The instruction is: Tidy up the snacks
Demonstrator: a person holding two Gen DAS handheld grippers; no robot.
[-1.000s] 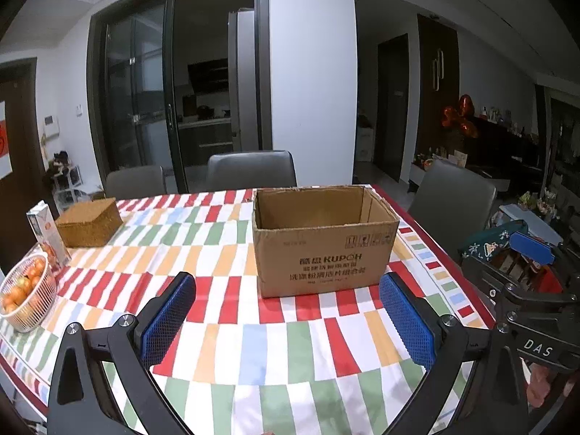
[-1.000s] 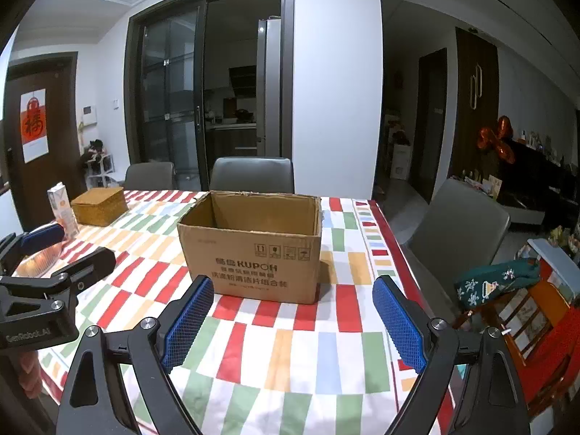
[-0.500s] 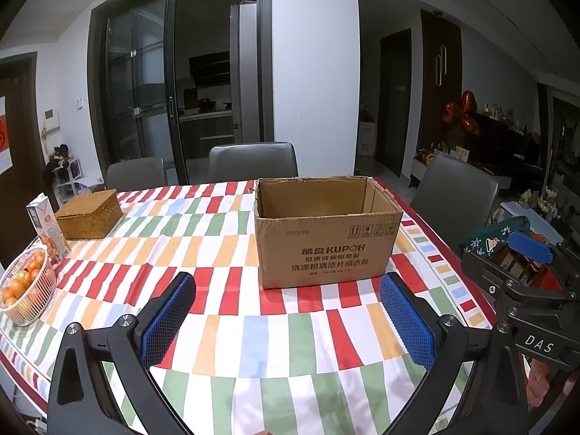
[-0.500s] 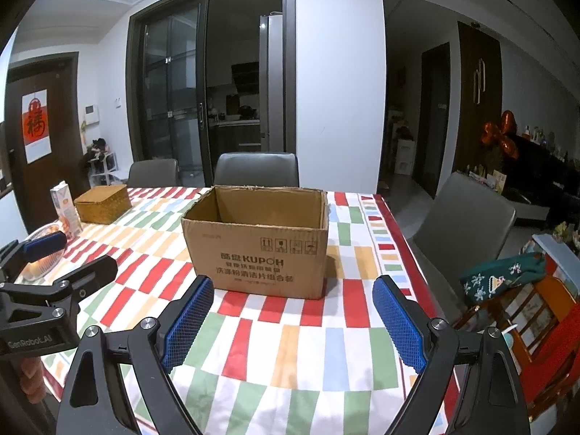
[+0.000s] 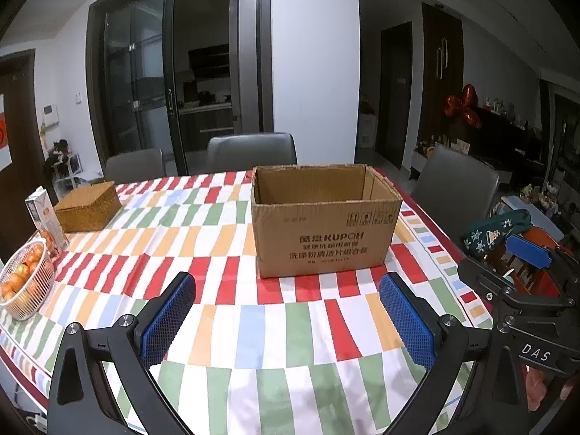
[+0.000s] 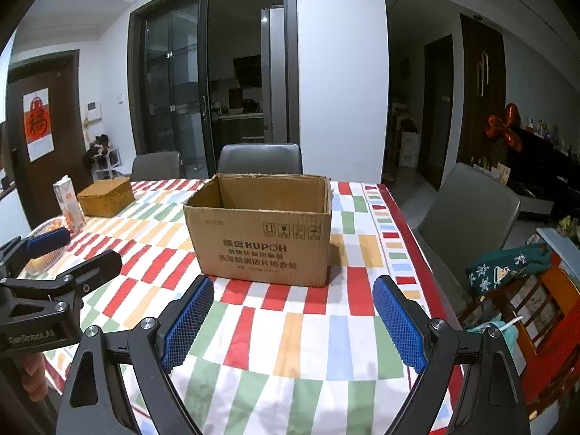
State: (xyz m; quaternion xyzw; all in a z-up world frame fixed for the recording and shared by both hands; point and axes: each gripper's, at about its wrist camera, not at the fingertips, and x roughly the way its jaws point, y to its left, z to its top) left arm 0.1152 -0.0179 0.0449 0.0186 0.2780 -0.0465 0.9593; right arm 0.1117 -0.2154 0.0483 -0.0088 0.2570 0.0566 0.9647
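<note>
Both up over the near edge of the striped tablecloth (image 5: 224, 340), side by side. Left gripper (image 5: 288, 320) spread wide, blue pads (image 5: 165, 320) apart, nothing between them. Right gripper (image 6: 293, 320) equally wide and unloaded. Straight ahead, mid-table: open-topped cardboard box (image 5: 322, 223), flaps gone, printed side facing, upright on the cloth; floor of it hidden. Off to the left, well apart from the box: woven basket (image 5: 88, 206), juice carton (image 5: 45, 219) standing, white bowl of oranges (image 5: 25, 282) at the table edge.
</note>
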